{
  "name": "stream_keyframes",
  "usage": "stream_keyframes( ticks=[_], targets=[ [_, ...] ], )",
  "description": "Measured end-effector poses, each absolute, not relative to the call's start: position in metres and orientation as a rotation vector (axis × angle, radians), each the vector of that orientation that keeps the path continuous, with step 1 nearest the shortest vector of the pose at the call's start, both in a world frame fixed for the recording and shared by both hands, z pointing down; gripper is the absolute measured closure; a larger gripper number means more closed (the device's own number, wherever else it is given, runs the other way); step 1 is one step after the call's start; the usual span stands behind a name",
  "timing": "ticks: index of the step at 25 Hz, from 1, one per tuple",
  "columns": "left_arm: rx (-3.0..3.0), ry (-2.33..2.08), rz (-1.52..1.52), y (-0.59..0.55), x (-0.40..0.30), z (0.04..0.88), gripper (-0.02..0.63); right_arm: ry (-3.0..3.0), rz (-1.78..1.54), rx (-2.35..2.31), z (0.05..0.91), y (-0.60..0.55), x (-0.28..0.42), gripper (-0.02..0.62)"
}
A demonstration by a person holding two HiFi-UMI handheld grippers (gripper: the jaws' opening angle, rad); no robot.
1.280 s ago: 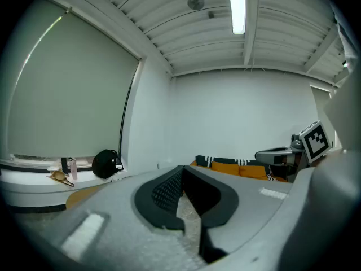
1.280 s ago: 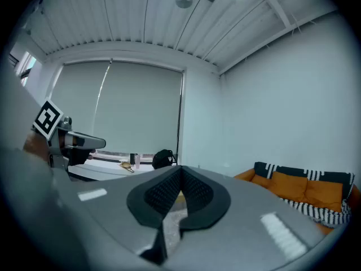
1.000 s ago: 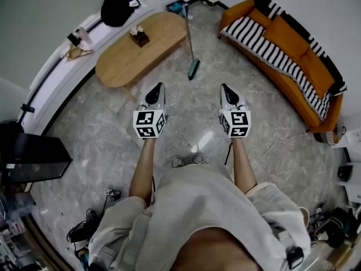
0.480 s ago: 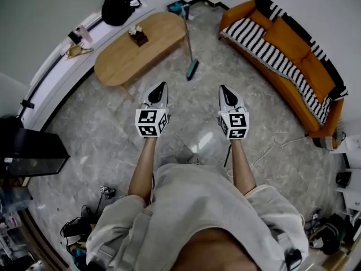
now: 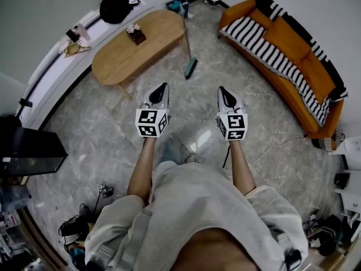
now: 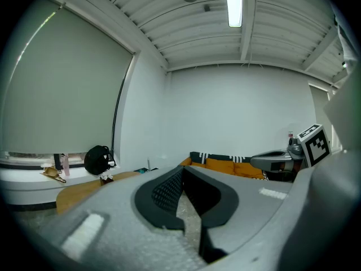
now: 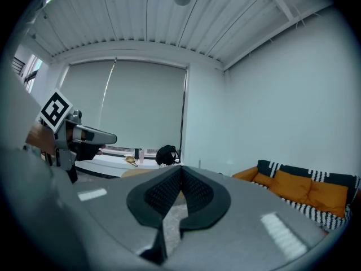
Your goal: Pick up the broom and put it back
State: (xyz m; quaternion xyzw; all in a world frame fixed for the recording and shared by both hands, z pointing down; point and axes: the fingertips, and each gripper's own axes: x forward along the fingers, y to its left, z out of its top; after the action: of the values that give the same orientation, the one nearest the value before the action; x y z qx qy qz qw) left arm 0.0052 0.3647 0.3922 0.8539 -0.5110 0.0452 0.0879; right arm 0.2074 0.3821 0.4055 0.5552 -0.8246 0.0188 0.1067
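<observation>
Approach step, nothing's been grabbed yet. The broom, thin grey handle with a teal brush head, stands propped up at the far edge of the grey marbled floor. Its head is down on the tiles just off the right-hand end of the oval light-wood coffee table, and the handle leans up along that end. The orange sofa with the black-and-white striped throw sits well off to its right, so the broom is in the open strip between the two.

The left gripper and the right gripper are held out side by side in front of the person, pointing at that strip, with the broom well ahead of both. Each gripper view shows the dark ribbed pads pressed together at the tips with nothing in between, so both claws are closed and empty.

My guess for what's next: walk in closer, spread one claw (the right looks a bit better lined up, the table crowds the left side), then pinch the handle somewhere mid-length. It's a skinny stick, so the claw needs to be square to it or it'll twist. Where "back" is, I can't tell from here.
</observation>
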Motion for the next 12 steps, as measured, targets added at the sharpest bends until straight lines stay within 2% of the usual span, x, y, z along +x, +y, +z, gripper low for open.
stream_keyframes(
  ticks=[12],
  targets=[
    [2.553,-1.487,0.136,0.277,0.006,0.408,0.606,-2.413,0.076,1.655,0.424,0.299,0.203,0.594]
  ],
)
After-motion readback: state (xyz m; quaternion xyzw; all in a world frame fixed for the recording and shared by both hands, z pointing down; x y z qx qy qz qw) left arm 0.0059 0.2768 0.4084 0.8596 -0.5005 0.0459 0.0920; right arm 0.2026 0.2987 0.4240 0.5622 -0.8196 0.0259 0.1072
